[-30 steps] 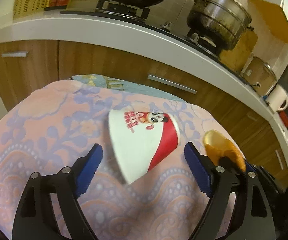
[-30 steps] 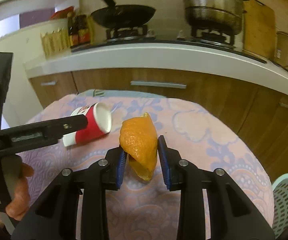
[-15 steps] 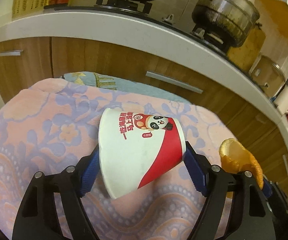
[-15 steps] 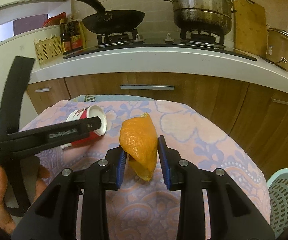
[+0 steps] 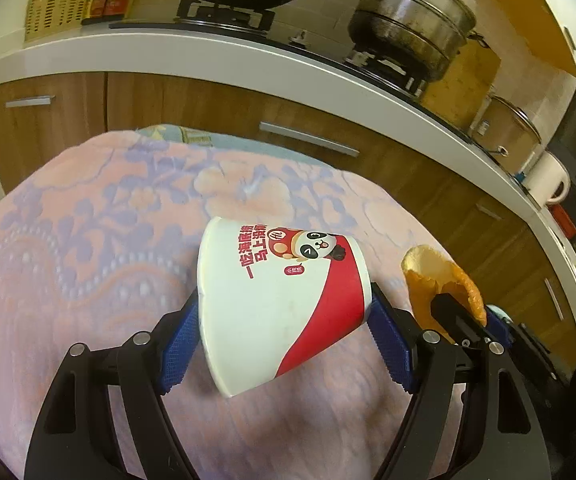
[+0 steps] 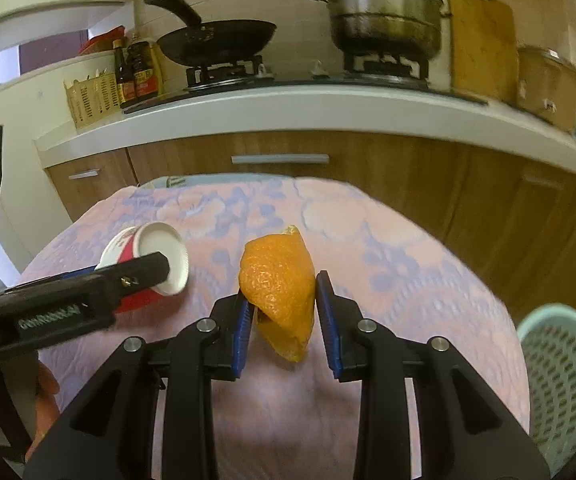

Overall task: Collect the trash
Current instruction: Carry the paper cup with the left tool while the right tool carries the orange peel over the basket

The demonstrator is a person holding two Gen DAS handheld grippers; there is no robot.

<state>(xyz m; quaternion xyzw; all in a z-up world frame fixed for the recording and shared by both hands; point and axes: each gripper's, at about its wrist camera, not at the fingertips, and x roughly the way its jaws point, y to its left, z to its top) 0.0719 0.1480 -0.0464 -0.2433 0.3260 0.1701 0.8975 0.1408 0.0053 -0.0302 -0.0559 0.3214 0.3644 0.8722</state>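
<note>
A white and red paper cup (image 5: 284, 300) with a panda print lies on its side between the blue pads of my left gripper (image 5: 286, 332), which is shut on it above the pink flowered cloth (image 5: 88, 248). The cup also shows in the right wrist view (image 6: 156, 264), its base facing the camera. My right gripper (image 6: 284, 312) is shut on an orange peel (image 6: 280, 288) and holds it over the cloth. The peel shows in the left wrist view (image 5: 444, 280) at the right of the cup.
A pale green plastic basket (image 6: 564, 368) stands low at the right, past the table's edge. Behind the table are wooden cabinets (image 5: 208, 108) and a white counter (image 6: 328, 108) with a pan, a steamer pot and bottles.
My left gripper has moved forward around the paper cup, closed on it and lifted it off the cloth. My right gripper keeps hold of the peel and has drifted slightly.
</note>
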